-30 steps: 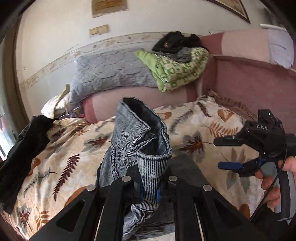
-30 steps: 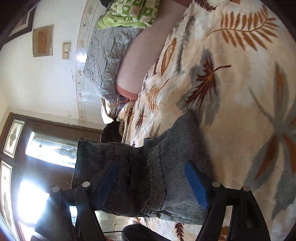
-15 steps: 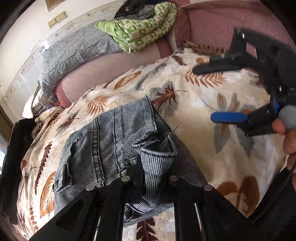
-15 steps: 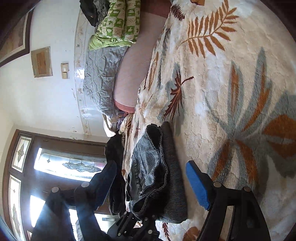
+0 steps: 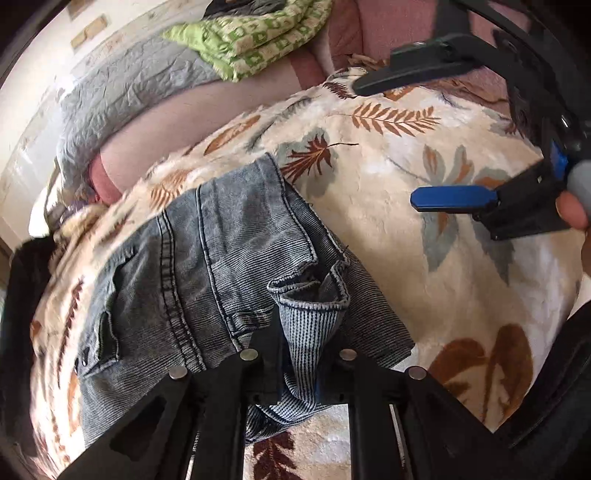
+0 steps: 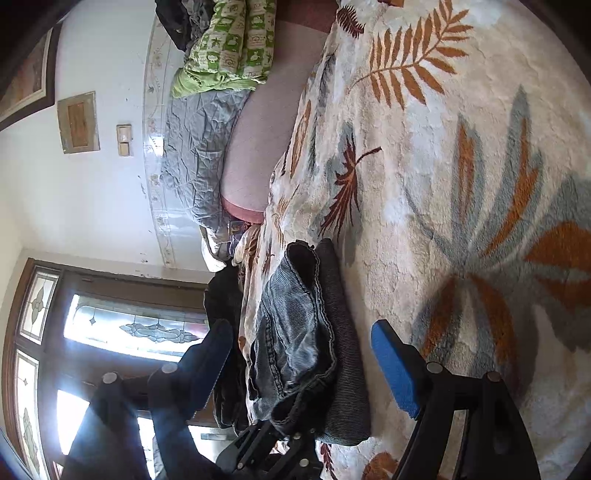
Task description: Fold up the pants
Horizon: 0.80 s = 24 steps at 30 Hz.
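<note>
Left claw (image 5: 301, 354) nearest the lens, fingers pressed together on a hem end of the pants (image 5: 207, 258) — ribbed denim bunched up between them, the rest of the garment spread just beyond, lying folded on the leaf-print blanket (image 5: 424, 155) of the bed. Denim looks thick and fairly heavy, soft enough to drape but with stiff seams and hems; it should hold a crease and not slip much on the plush blanket. Best hold, by my reading, is at a hem or seamed edge, where layers are stitched and a pinch takes all of them together. Right claw (image 5: 406, 140) off to the side above the bare blanket, fingers spread wide, nothing between them, a hand (image 5: 574, 212) visible on its grip. From the right wrist view the right claw (image 6: 299, 365) is rolled sideways, its open fingers framing the folded stack edge-on — pants near but not touched. Farther back: a pink bolster, a grey quilt (image 5: 133, 92) and a green patterned blanket (image 5: 258, 33) piled by the wall; dark clothing at the bed's edge, stained-glass window (image 6: 129, 325) beyond
</note>
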{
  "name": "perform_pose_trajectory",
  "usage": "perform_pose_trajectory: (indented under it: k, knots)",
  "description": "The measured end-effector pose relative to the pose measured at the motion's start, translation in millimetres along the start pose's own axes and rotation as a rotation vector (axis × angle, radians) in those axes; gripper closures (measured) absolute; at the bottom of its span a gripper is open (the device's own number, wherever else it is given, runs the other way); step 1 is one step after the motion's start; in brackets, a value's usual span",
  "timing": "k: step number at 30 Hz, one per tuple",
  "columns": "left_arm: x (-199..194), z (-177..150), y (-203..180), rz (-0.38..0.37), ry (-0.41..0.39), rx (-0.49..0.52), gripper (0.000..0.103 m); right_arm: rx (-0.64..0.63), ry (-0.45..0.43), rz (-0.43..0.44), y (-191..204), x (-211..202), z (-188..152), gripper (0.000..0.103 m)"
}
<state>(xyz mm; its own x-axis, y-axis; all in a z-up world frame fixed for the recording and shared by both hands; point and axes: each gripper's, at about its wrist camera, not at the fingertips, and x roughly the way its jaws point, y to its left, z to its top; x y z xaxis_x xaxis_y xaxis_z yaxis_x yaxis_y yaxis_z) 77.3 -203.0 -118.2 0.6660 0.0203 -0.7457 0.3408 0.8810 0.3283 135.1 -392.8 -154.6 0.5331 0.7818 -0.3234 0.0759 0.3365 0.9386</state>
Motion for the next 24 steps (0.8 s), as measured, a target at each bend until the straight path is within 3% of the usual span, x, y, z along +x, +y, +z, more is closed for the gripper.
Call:
perform_pose_trajectory:
  k: [2, 4, 7, 9, 11, 13, 15, 18, 22, 24]
  knots:
    - [-5, 1, 1, -0.018, 0.003, -0.001, 0.09, 0.005, 0.0, -0.007, -1, 1, 0, 0.02]
    - [-12, 5, 15, -0.071, -0.003, -0.07, 0.086, 0.005, -0.009, -0.012, -2, 1, 0, 0.02]
    - [-39, 9, 40, -0.157, -0.074, -0.159, 0.083, -0.003, -0.03, -0.027, -2, -1, 0, 0.02]
    - [-62, 7, 58, -0.204, -0.138, -0.203, 0.076, -0.022, -0.044, -0.053, 2, -2, 0, 0.02]
    - [-85, 0, 82, -0.233, -0.213, -0.262, 0.054, -0.064, -0.042, -0.093, 11, 0, 0, 0.02]
    - [-103, -10, 109, -0.219, -0.277, -0.331, 0.043, -0.131, -0.027, -0.128, 28, 4, -2, 0.02]
    - [-108, -20, 136, -0.204, -0.309, -0.402, 0.042, -0.18, -0.016, -0.121, 50, 9, -1, 0.02]
    - [-84, -32, 169, -0.104, -0.235, -0.51, 0.042, -0.236, 0.062, -0.04, 86, 32, 1, 0.02]
    - [-36, -49, 181, -0.132, -0.077, -0.585, 0.043, -0.248, 0.232, 0.073, 115, 91, 7, 0.02]
    - [-20, -55, 168, -0.172, -0.015, -0.559, 0.043, -0.231, 0.296, 0.056, 109, 120, 9, 0.02]
